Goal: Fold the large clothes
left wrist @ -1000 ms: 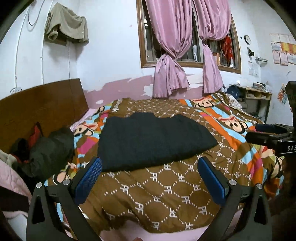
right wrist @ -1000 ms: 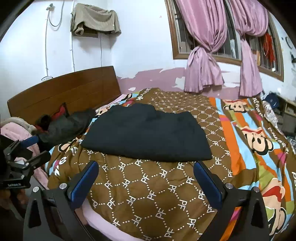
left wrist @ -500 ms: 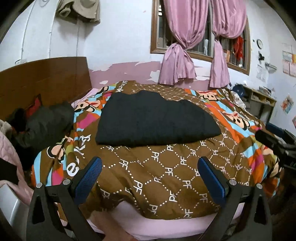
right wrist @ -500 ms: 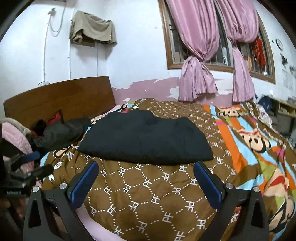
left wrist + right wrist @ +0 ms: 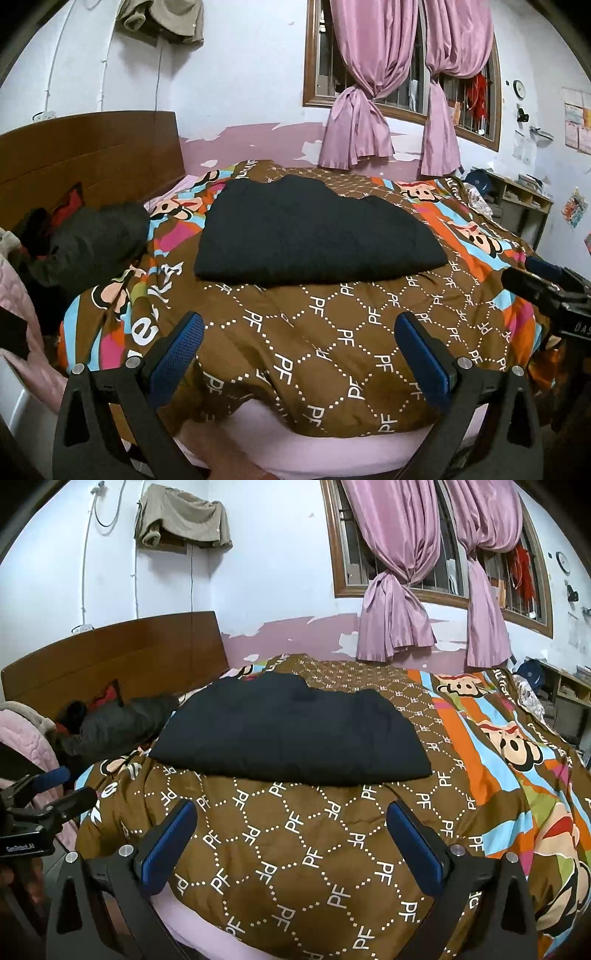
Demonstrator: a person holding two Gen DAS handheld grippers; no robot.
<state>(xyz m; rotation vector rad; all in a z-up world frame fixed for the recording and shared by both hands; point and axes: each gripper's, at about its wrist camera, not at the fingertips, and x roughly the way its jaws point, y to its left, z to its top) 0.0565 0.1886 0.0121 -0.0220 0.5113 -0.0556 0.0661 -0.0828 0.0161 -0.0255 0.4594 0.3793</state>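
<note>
Nearest, the left hand-held gripper (image 5: 299, 354) and right hand-held gripper (image 5: 291, 840) hang at the bed's near edge, jaws spread wide and empty, above the brown quilt (image 5: 332, 332); beyond lies the black garment (image 5: 314, 236), flat mid-bed and apparently already folded compactly. Any further fold is best made by pinching both near corners together and lifting evenly. Only the left view shows the wall papers (image 5: 576, 125); only the right shows the pink quilted cloth (image 5: 22, 738).

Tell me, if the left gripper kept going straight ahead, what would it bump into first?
Probably the brown patterned quilt on the bed: it fills the space between the open left gripper fingers. The folded black garment lies farther along, so it would come next. Depth is hard to judge through the fisheye.
</note>
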